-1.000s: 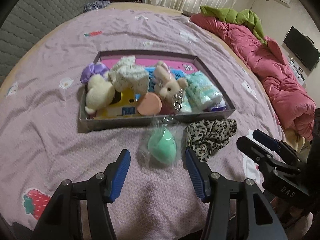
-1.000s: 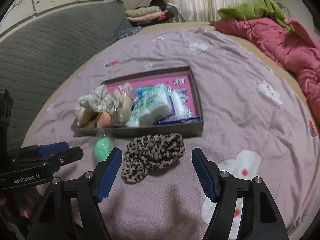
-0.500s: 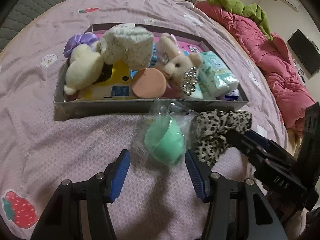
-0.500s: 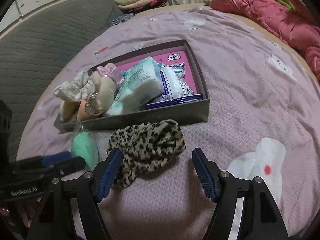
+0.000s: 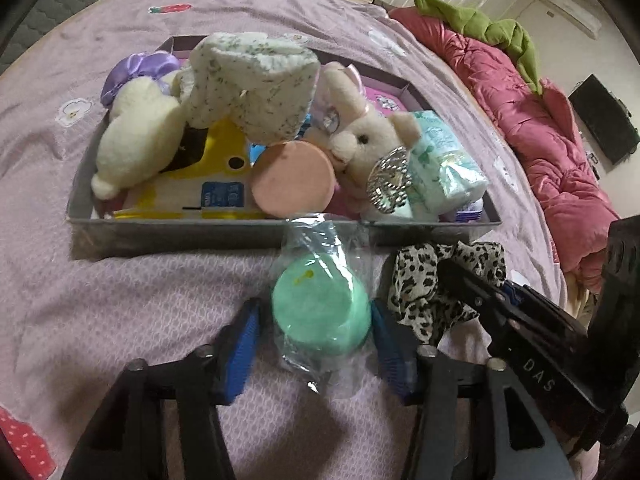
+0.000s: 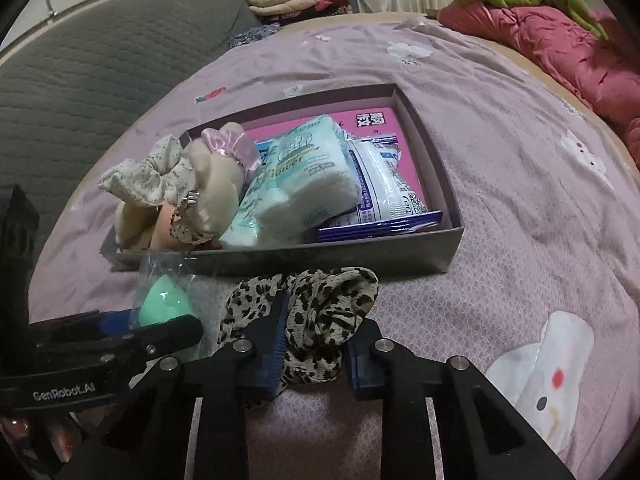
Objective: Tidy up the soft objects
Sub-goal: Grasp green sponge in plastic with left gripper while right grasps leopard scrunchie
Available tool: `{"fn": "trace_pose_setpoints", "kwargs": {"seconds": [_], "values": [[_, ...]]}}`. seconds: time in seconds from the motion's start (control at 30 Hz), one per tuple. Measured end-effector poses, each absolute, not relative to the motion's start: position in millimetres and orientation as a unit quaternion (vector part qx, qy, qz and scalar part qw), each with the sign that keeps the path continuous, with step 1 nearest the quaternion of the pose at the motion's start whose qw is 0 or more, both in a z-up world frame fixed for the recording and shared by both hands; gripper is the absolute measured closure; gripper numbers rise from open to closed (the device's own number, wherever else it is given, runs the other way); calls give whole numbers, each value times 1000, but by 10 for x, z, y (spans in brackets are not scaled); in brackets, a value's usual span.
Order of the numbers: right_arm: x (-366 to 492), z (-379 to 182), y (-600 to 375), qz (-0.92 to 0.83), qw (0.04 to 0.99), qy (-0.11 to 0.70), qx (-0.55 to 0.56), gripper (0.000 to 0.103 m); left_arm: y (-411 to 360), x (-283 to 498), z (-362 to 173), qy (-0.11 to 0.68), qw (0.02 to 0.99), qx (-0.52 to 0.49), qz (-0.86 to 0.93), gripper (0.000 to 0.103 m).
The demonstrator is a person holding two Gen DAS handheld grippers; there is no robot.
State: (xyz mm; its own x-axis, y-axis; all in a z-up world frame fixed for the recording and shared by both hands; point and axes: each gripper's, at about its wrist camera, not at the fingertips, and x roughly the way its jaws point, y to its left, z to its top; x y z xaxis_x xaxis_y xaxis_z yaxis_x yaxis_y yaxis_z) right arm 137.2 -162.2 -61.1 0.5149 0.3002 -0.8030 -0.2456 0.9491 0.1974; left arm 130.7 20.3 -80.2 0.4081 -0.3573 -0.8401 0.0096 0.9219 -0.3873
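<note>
A mint-green sponge in a clear bag (image 5: pixel 320 308) lies on the bed in front of the grey box (image 5: pixel 180 236). My left gripper (image 5: pixel 316 314) straddles it with its jaws closing; the right pad is at the bag and a small gap remains on the left. Beside it lies a leopard-print scrunchie (image 6: pixel 320 308), also in the left wrist view (image 5: pixel 424 292). My right gripper (image 6: pixel 316 332) is closing on the scrunchie and its blue pads squeeze the fabric. The grey box (image 6: pixel 320 256) holds plush toys, scrunchies and tissue packs.
The box is crowded: a cream plush (image 5: pixel 136 140), a floral scrunchie (image 5: pixel 248 80), a bunny (image 5: pixel 368 136), a peach round sponge (image 5: pixel 292 180), tissue packs (image 6: pixel 304 184). A red quilt (image 5: pixel 540 120) lies on the right. A grey headboard (image 6: pixel 80 80) stands on the left.
Both grippers came down and closer to the bed. The left jaws narrowed around the green sponge. The right jaws closed from wide open onto the leopard scrunchie.
</note>
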Motion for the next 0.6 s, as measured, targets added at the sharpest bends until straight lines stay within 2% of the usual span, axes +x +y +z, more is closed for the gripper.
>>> {"fn": "trace_pose_setpoints", "kwargs": {"seconds": [0.17,0.6], "values": [[1341,-550,-1669,162,873,459,34,87,185,1335,-799,525,824,-176,-122,62],[1153,-39,-1790,172,897,405,49,88,181,1223,-247,475,852,-173,-137,63]]}}
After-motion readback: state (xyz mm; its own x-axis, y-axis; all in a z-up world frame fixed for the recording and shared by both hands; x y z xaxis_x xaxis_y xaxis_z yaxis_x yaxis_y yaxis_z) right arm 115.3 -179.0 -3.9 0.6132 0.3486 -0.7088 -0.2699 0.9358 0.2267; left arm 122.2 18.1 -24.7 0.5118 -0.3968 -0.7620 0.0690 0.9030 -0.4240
